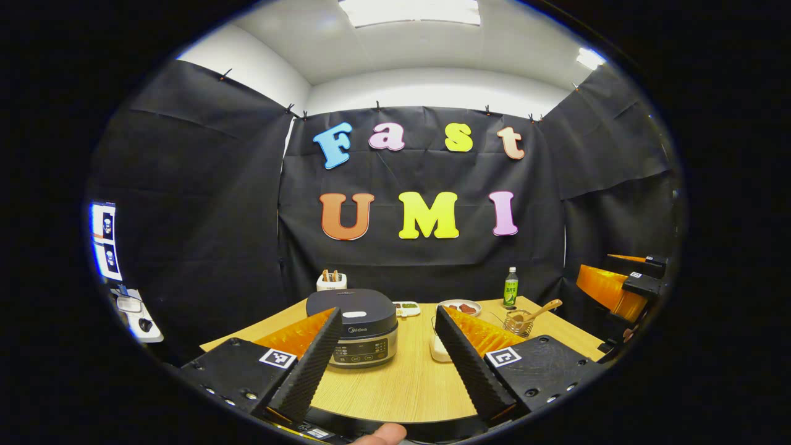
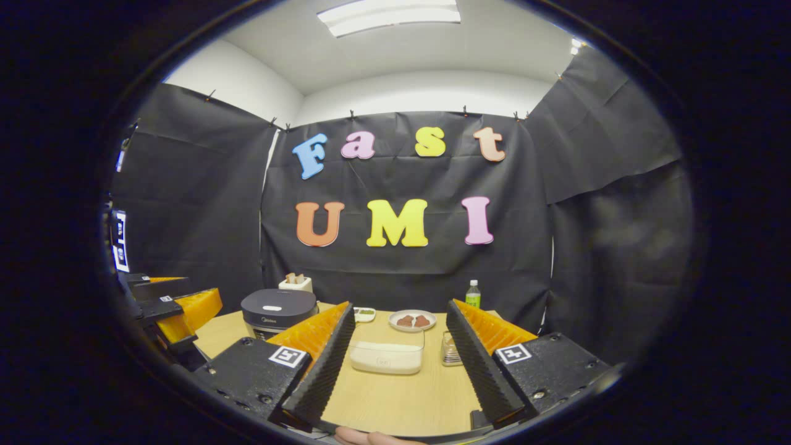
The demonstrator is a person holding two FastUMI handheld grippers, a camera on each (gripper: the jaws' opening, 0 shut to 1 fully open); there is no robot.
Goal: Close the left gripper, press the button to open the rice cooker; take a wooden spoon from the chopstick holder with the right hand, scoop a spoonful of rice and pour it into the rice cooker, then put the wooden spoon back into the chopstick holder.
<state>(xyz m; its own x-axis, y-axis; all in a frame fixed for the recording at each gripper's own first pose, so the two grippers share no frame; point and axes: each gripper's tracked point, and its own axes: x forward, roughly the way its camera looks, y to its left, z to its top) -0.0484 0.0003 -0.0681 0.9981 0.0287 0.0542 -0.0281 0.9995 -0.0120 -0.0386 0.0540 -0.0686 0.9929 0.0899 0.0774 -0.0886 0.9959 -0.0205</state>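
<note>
The rice cooker (image 1: 360, 327), dark with its lid down, is seen on the wooden table (image 1: 408, 389) at about 11 o'clock from the left gripper (image 1: 388, 355), framed between that gripper's spread fingers and well apart from them. The wooden spoon (image 1: 539, 310) is shown leaning in the wire chopstick holder (image 1: 519, 322) at 1 o'clock, beside a green bottle (image 1: 510, 287); a clear container of white rice (image 2: 387, 356) is found between the released fingers of the right gripper (image 2: 401, 358), which grasp nothing. A plate of food (image 2: 413, 321) and a small white box (image 1: 331, 281) are set farther back. The first step is judged not yet begun: the left fingers are to be clenched, then carried forward and down onto the lid button (image 1: 355, 314) at 12 o'clock
</note>
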